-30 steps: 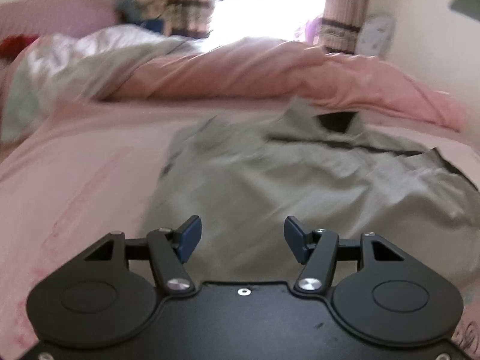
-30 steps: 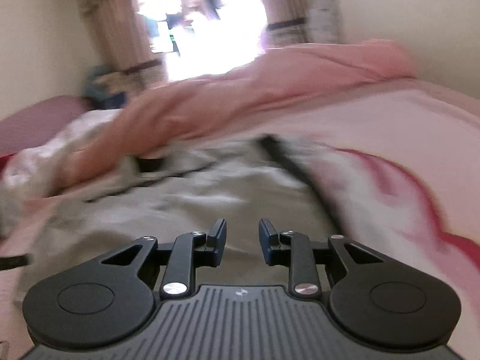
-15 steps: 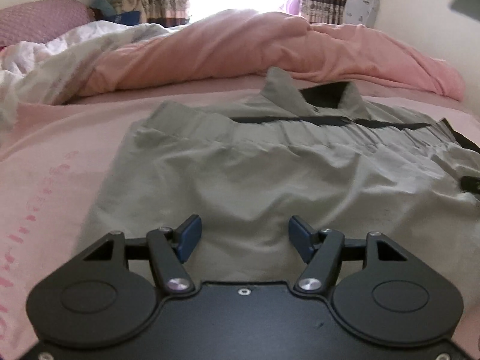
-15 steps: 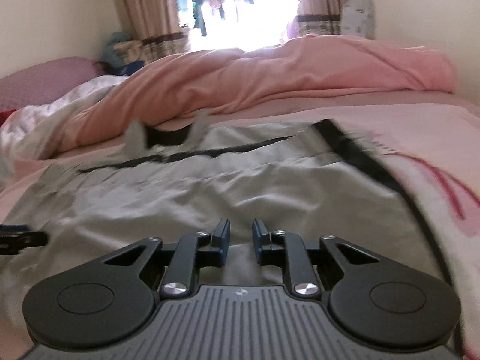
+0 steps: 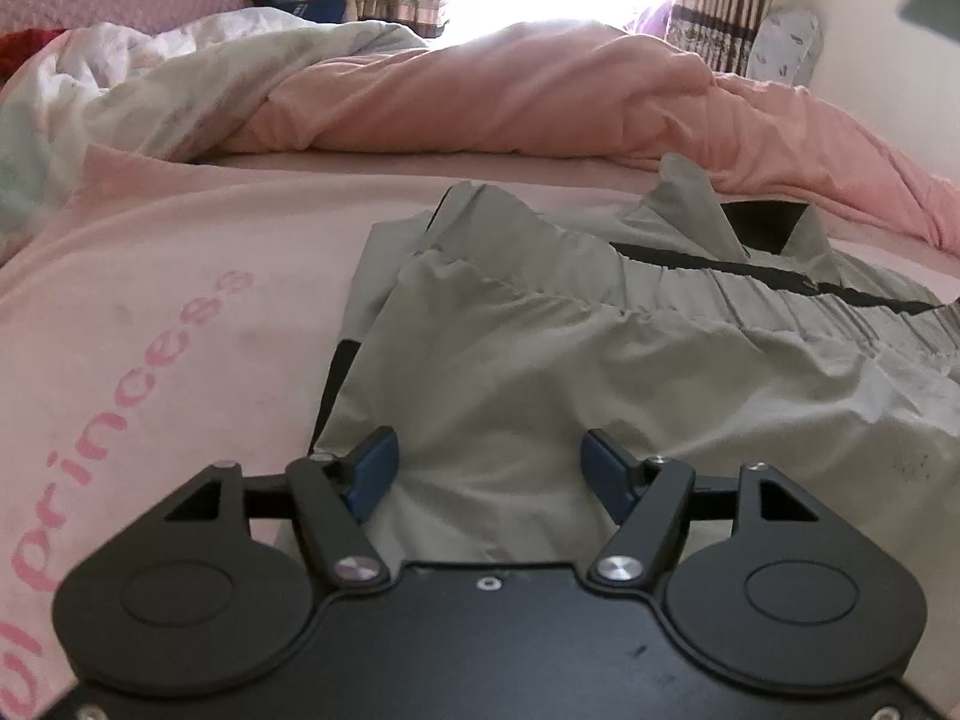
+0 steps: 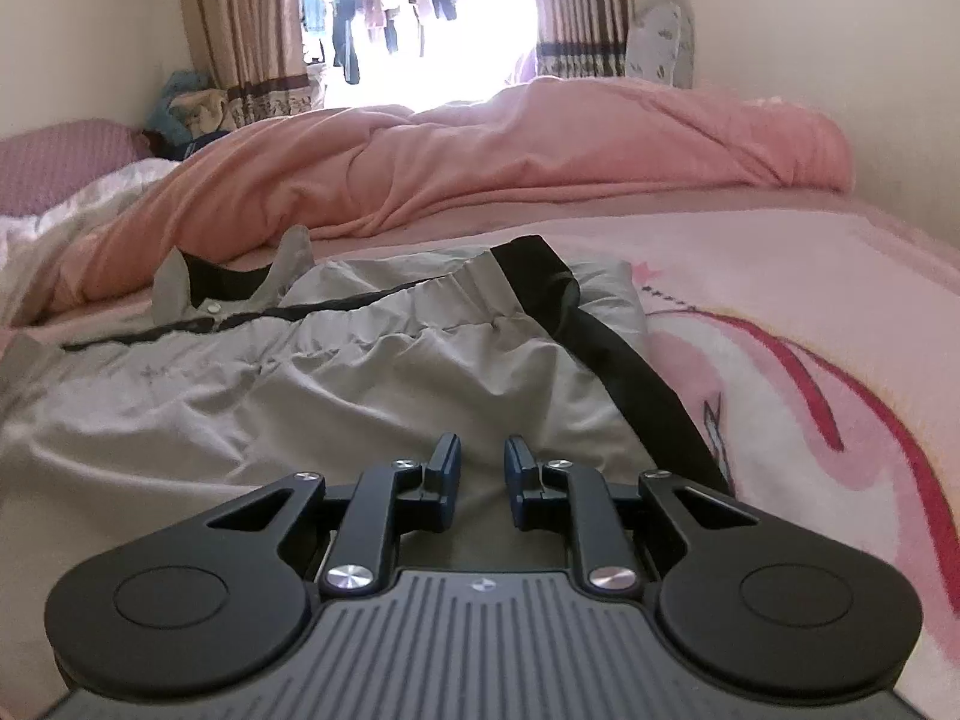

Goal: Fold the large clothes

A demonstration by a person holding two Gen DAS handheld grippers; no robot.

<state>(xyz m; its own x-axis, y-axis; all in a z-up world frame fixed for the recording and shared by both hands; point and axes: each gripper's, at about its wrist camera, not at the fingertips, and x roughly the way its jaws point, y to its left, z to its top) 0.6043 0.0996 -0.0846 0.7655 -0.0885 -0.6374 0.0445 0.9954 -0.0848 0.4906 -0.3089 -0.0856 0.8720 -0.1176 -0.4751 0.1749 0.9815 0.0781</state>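
Left wrist view: the left gripper (image 5: 489, 471) sits low over the near edge of a grey jacket (image 5: 600, 372) spread on the bed (image 5: 180, 276). Its blue-padded fingers (image 5: 375, 462) are spread wide, released, with grey cloth lying between and under them but not pinched. The jacket has black trim, and its collar (image 5: 708, 213) stands up at the far end, toward a rumpled pink duvet (image 5: 540, 102). The pink bed sheet to the left of the jacket carries the printed word "princess" (image 5: 126, 396). A white patterned quilt (image 5: 150, 84) is bunched at the far left, and curtains (image 5: 720, 0) frame a bright window behind.

Right wrist view: the right gripper (image 6: 483, 474) hovers at the near hem of the same jacket (image 6: 300, 372), just beside a black stripe (image 6: 612, 360) that runs along the garment's right edge. Its fingers (image 6: 447, 468) stand only a narrow gap apart, with nothing held between them; whether they touch the fabric cannot be told. The sheet to the right shows a pink and red printed pattern (image 6: 840, 396). The collar (image 6: 228, 276) lies at the far left of the jacket, against the pink duvet (image 6: 540, 156).
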